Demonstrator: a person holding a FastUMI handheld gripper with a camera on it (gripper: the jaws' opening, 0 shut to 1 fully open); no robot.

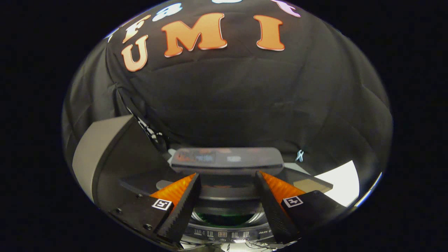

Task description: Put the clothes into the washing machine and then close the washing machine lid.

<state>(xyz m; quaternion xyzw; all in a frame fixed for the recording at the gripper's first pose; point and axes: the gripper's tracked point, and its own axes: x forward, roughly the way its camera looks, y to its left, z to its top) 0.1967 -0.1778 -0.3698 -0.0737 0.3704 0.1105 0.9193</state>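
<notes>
Black cloth hangs behind everything. My gripper (227, 206) is wide apart and holds nothing. Low in the middle, between the fingers, is the washing machine (224, 218) with its round hole open. Its lid (115, 154) stands up at the left. I think closing it comes next: swing left and push it down.

Gripper-mounted fisheye looks forward, close above washing machine (227, 210), seemingly tilted down.
</notes>
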